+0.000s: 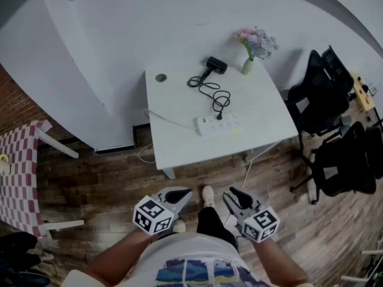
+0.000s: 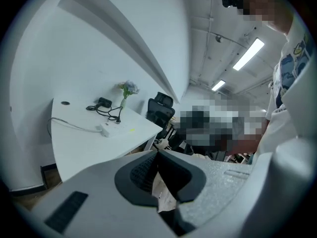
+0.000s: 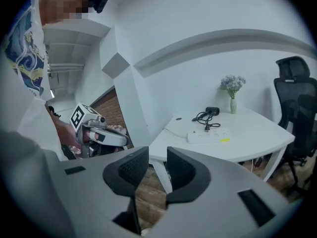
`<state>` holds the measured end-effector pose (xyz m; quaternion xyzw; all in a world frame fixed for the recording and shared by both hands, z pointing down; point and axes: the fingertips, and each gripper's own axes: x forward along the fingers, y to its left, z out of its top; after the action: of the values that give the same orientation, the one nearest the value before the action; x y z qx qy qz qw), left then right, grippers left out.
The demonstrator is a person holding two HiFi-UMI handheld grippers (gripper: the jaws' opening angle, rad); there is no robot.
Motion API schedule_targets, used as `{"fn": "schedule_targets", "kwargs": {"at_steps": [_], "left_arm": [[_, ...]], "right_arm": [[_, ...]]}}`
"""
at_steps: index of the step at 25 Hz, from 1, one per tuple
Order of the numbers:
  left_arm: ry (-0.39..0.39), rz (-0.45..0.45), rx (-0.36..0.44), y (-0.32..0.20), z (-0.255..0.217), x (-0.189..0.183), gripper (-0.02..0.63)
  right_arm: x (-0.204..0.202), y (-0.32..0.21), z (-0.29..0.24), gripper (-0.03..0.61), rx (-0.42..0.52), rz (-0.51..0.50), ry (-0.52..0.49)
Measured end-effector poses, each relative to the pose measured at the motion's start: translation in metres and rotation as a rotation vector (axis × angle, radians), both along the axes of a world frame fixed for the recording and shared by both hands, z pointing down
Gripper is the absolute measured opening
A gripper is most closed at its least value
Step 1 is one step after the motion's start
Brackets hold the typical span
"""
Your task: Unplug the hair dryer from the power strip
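Left claw (image 1: 184, 192) closed, right claw (image 1: 232, 192) open, both empty, short of bench (image 1: 179, 137).
Pin power strip (image 1: 209, 125), grip seated plug (image 1: 219, 116) by its body, pull straight.

The left arm (image 1: 116, 257) and right arm (image 1: 279, 259) are reaching forward, side by side. The left gripper (image 1: 182, 194) is pointing slightly downward with its jaw tips touching and nothing between them. The right gripper (image 1: 233, 192) is tilting likewise, its jaws standing apart and empty.

The hair dryer (image 1: 215, 64) lies at the back of the worktop (image 1: 173, 142), mid-frame. The power strip (image 1: 218, 124) lies nearer the front. 2 chairs (image 1: 323, 94) stand at the right.
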<state>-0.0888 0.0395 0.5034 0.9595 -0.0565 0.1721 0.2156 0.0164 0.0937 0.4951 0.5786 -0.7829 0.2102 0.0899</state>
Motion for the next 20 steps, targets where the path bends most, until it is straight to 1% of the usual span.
{"fn": "schedule_targets", "kwargs": {"at_steps": [4, 10, 20], "left_arm": [[-0.032, -0.028, -0.001, -0.034, 0.004, 0.043, 0.003], [-0.082, -0.087, -0.001, -0.081, 0.02, 0.096, 0.003], [-0.146, -0.19, 0.025, -0.144, 0.046, 0.154, 0.003]], "right_arm": [[0.046, -0.041, 0.002, 0.101, -0.009, -0.047, -0.008], [0.103, -0.099, 0.013, 0.101, -0.029, -0.121, -0.015], [0.161, -0.17, 0.046, 0.103, -0.066, -0.243, 0.015]]}}
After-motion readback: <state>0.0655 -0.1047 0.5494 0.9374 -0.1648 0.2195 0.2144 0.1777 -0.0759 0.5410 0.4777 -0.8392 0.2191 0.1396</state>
